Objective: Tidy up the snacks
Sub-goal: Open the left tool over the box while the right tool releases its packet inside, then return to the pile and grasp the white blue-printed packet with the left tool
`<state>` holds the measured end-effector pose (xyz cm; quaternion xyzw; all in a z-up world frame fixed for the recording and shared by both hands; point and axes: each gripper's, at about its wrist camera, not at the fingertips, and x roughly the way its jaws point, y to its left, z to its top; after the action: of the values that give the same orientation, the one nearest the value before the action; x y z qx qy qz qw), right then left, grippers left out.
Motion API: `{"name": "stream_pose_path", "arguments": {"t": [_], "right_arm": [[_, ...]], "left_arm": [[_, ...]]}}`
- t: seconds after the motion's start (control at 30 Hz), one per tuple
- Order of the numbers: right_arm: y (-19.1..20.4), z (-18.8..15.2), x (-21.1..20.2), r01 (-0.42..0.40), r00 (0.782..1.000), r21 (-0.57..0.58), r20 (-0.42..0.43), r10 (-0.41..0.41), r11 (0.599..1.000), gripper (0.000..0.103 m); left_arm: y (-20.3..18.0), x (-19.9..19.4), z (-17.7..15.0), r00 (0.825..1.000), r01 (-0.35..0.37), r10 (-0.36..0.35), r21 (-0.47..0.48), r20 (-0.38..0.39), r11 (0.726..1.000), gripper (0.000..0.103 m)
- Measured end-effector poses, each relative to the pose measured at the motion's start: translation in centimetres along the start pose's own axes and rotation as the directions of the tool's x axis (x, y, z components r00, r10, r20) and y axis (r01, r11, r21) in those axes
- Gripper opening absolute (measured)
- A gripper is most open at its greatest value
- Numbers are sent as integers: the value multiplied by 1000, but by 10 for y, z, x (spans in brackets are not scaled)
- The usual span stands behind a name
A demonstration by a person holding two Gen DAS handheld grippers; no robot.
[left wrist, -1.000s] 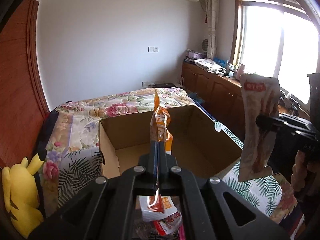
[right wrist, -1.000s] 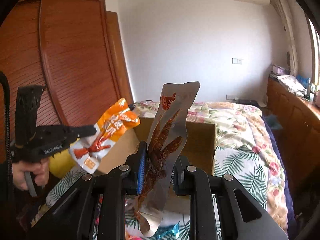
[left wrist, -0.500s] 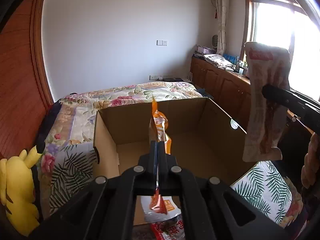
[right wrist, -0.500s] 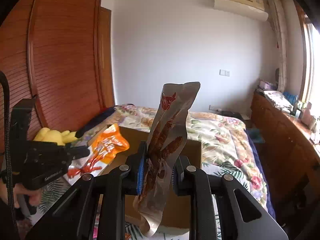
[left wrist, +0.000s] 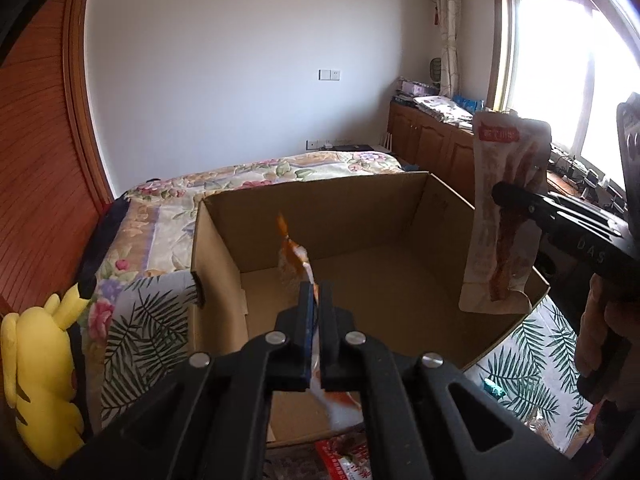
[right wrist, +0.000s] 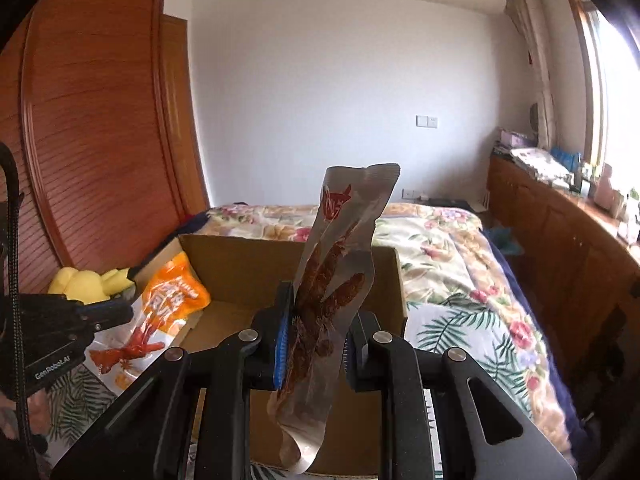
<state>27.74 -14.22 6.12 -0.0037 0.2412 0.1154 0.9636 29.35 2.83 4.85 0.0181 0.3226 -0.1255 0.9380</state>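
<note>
Left gripper [left wrist: 315,294] clenched on the orange packet [right wrist: 160,316], right gripper [right wrist: 316,320] grasping the long silver pouch [left wrist: 500,216] upright, label end up, above the box [left wrist: 360,216].

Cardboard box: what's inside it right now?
The cardboard box shows only bare brown floor and walls; no snacks lie on the visible part. Its near floor is hidden behind the left tongs and their orange packet.

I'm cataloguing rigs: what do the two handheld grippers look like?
Both are matte black with angular linkage arms and silver pivot bolts. The left gripper has a blue pad on one of its fingers, as has the right gripper. White lettering marks each body; a braided black cable hangs beside the left one.
</note>
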Motion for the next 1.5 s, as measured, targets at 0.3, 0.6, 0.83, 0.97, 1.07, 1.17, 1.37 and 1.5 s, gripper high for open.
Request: {"name": "stream_pose_path", "arguments": {"t": [0.3, 0.6, 0.83, 0.97, 1.07, 1.17, 1.37, 1.5], "right_arm": [[-3, -9, 24, 38, 996, 19, -87, -36, 999, 20], [-1, -21, 34, 4, 990, 23, -143, -1, 1000, 28], [3, -28, -5, -73, 992, -24, -102, 70, 997, 30], [4, -43, -49, -111, 992, -73, -63, 106, 991, 34], [5, -62, -74, -122, 991, -109, -62, 115, 987, 36], [2, -87, -94, -132, 989, -117, -76, 124, 984, 39], [1, -126, -105, -149, 981, -119, -139, 132, 982, 50], [-5, -147, -106, -143, 976, -85, -176, 127, 986, 53]], "left_arm": [[-2, -16, -1, 999, 33, -33, 1, 17, 999, 5], [-6, -38, -4, 998, 48, -49, 23, 40, 999, 19], [-8, -57, -19, 998, 52, -54, 49, 42, 997, 25], [-9, -73, -32, 997, 52, -56, 72, 51, 996, 33], [-8, -82, -44, 997, 57, -62, 86, 52, 995, 42], [-7, -88, -58, 997, 56, -60, 94, 40, 994, 43], [-6, -83, -95, 999, 33, -32, 123, -11, 992, 45], [-2, -72, -120, 997, 47, -41, 100, -64, 994, 45]]}}
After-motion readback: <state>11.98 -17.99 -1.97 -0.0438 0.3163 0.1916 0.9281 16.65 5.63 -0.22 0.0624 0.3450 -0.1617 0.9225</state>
